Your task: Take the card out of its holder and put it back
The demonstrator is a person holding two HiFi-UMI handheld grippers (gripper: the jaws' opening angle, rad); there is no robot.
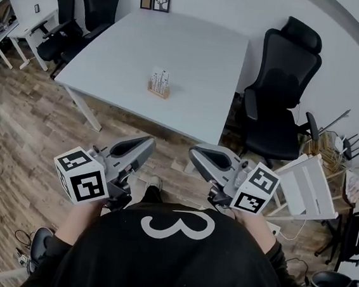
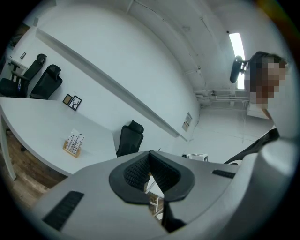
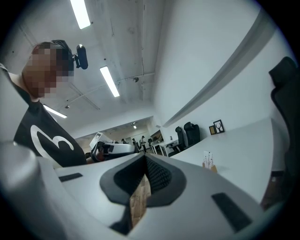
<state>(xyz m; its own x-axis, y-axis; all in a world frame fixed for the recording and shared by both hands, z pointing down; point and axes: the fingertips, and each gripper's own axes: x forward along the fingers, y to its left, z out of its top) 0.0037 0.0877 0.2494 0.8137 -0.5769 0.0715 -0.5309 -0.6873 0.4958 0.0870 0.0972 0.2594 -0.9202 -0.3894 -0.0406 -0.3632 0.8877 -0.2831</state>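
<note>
The card (image 1: 159, 78) stands upright in its wooden holder (image 1: 158, 93) on the white table (image 1: 195, 52), a little left of centre in the upper half of the head view, well apart from both grippers. The left gripper (image 1: 145, 144) and the right gripper (image 1: 197, 152) are held close to the person's black shirt (image 1: 167, 259) in the lower half of that view, over the wood floor (image 1: 21, 136) and short of the table's near edge. Their tips point toward each other and slightly up the frame. In the left gripper view the jaws are clenched, pads meeting at the tip with nothing between them, and the holder shows small at middle left. In the right gripper view the jaws are likewise closed on nothing, with the holder small at right of centre. 2 picture frames (image 1: 155, 1) stand at the table's far edge. 1 black office chair (image 1: 281, 86) sits at the table's right side, and 2 more black chairs (image 1: 85, 9) are at the upper left.
</note>
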